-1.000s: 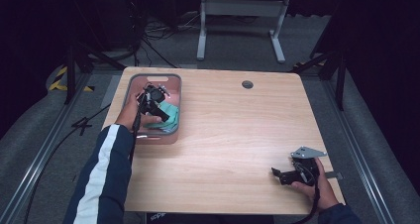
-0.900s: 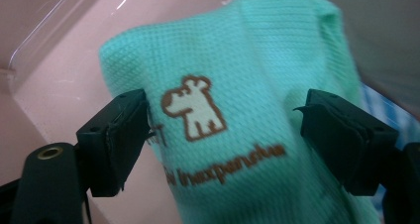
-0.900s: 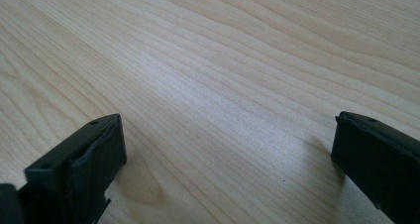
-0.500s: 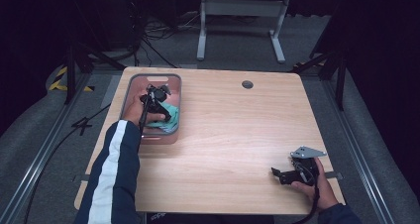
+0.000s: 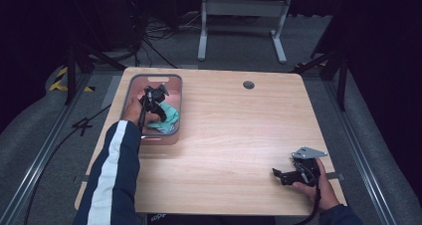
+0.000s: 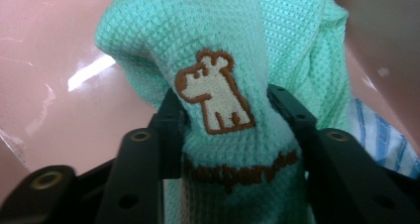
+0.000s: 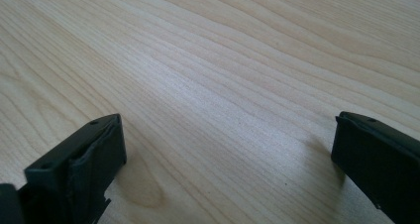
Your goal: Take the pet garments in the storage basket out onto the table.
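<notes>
A mint-green waffle cloth (image 6: 218, 45) with a brown-and-white dog emblem lies in a pink bin (image 5: 152, 77) at the table's back left. My left gripper (image 5: 160, 111) reaches down into the bin. Its jaws have just been closing, and in the left gripper view the left gripper (image 6: 223, 110) pinches a bunched fold of the cloth (image 5: 170, 118) between both pads. My right gripper (image 5: 276, 174) rests low at the table's front right, held by a hand. In the right gripper view the right gripper (image 7: 228, 144) stands wide open over bare wood.
A blue-striped white fabric (image 6: 381, 140) lies under the green cloth in the bin. The wooden table (image 5: 239, 130) has a round cable hole (image 5: 248, 84) near its far edge. A metal stand (image 5: 239, 16) and cables sit on the dark floor behind.
The left forearm has swung a little and the left gripper has settled lower onto the green cloth in the bin. The right gripper has not moved.
</notes>
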Motion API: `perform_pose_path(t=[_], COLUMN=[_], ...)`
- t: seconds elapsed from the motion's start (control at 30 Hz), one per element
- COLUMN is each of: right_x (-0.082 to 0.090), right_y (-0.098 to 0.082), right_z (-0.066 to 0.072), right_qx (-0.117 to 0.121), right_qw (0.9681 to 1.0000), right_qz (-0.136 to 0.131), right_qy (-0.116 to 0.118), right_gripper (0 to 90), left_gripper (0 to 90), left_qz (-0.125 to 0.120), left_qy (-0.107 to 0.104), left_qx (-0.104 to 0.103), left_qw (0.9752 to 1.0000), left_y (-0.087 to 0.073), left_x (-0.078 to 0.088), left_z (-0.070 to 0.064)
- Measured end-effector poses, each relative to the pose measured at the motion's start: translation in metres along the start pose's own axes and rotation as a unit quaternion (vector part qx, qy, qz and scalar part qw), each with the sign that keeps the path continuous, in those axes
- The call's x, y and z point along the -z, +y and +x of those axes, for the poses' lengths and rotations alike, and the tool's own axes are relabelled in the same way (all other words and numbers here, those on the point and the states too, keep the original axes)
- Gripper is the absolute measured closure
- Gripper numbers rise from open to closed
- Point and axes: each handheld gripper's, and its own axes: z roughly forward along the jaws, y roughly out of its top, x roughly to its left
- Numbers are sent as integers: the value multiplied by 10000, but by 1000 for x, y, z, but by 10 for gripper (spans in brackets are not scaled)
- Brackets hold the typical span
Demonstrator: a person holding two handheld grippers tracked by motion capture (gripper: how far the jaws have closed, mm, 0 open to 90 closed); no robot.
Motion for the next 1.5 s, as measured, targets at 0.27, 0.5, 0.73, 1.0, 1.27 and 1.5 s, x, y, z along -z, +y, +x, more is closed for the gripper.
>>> perform_pose_path(t=[0.27,0.5,0.73,1.0,1.27,1.5], right_x=[0,0,0,0,0,0], right_y=[0,0,0,0,0,0], right_z=[0,0,0,0,0,0], right_qx=[11,11,9,9,9,-4], right_qw=[10000,10000,10000,10000,10000,10000], right_qz=[4,4,5,6,4,-1], right_qy=[8,8,9,9,9,19], right_gripper=[6,6,6,6,6,6], left_gripper=[718,726,726,727,727,727], left_qz=[-111,-616,-846,-1379,-1972,-2411], left_qy=[245,76,165,105,68,65], left_qx=[-273,-217,-145,-97,-74,-166], left_qw=[9993,9978,9962,9903,9803,9703], left_y=[1,-7,-15,-24,-37,-45], left_x=[11,30,43,60,89,114], left_z=[-10,-7,-4,-3,-6,-17])
